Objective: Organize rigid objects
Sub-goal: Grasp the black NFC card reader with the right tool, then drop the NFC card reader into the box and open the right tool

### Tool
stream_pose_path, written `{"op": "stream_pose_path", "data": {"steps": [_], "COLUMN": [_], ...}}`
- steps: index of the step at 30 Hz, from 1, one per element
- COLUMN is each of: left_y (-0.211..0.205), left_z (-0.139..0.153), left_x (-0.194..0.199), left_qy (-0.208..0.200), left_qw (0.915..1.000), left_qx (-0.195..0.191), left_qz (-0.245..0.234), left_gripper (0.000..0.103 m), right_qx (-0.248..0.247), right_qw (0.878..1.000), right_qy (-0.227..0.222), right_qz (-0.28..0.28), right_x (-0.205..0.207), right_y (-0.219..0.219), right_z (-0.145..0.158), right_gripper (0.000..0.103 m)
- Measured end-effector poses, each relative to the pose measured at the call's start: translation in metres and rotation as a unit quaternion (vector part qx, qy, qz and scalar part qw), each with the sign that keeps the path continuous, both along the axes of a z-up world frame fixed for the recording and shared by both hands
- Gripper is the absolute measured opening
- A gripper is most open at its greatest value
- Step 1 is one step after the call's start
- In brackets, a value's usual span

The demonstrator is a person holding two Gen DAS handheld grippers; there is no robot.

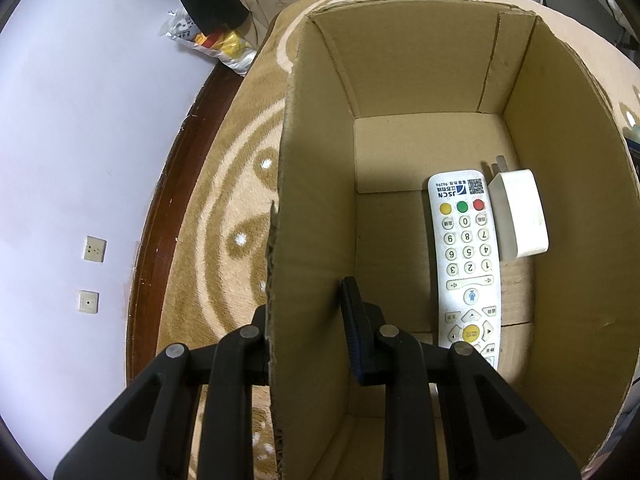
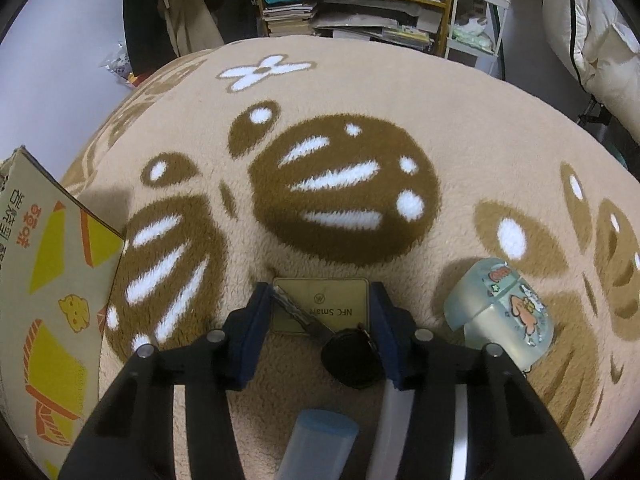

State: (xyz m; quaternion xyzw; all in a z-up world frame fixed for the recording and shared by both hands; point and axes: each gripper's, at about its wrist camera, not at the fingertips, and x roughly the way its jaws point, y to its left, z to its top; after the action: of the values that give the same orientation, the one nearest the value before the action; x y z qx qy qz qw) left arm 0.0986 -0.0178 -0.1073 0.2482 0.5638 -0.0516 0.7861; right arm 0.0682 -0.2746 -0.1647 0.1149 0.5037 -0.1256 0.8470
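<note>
A cardboard box [image 1: 400, 80] stands on the patterned rug. Inside it lie a white remote control [image 1: 466, 256] and a white charger plug [image 1: 518, 212]. My left gripper [image 1: 308, 312] straddles the box's left wall, one finger outside and one inside, closed on the wall. In the right wrist view, my right gripper [image 2: 318, 312] is open over the rug, its fingers either side of a gold NFC card [image 2: 320, 306] with a key [image 2: 340, 340] lying across it. The key has a black round head.
A translucent lidded cup with cartoon stickers [image 2: 500, 312] lies right of the right gripper. A blue-capped tube [image 2: 320, 440] lies under it. The box's printed outer side [image 2: 48, 280] shows at the left. Shelves with books and clutter stand behind the rug. A wall with sockets is at the left.
</note>
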Motion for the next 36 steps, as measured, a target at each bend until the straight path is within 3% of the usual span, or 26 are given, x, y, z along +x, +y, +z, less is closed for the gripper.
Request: {"op": "stream_pose_path", "data": {"steps": [13,22,27,36], "left_y": [0.0,0.002,0.002,0.004], "left_z": [0.001,0.0,0.0,0.0], "left_x": [0.0,0.0,0.001,0.002], "left_qy": [-0.001,0.0,0.0,0.002], "left_qw": [1.0,1.0,1.0,1.0], "left_qx": [0.003,0.002,0.001,-0.003], "left_qz": [-0.002,-0.001,-0.001,0.001], "left_gripper": [0.024,0.023,0.024,0.023], "right_qx": [0.019,0.033,0.044,0.053], "right_qw": [0.999,0.992,0.982,0.967], "right_qy": [-0.046,-0.118,-0.176,-0.201], "right_qz": [0.002,0.012,0.047,0.147], "right_x": [-0.008,-0.022,-0.028,-0.033], "right_y": [0.015,0.029,0.054,0.125], "right_z": [0.024,0.072,0.113,0.142], "right_gripper": [0.052,0.052,0.052,0.052]}}
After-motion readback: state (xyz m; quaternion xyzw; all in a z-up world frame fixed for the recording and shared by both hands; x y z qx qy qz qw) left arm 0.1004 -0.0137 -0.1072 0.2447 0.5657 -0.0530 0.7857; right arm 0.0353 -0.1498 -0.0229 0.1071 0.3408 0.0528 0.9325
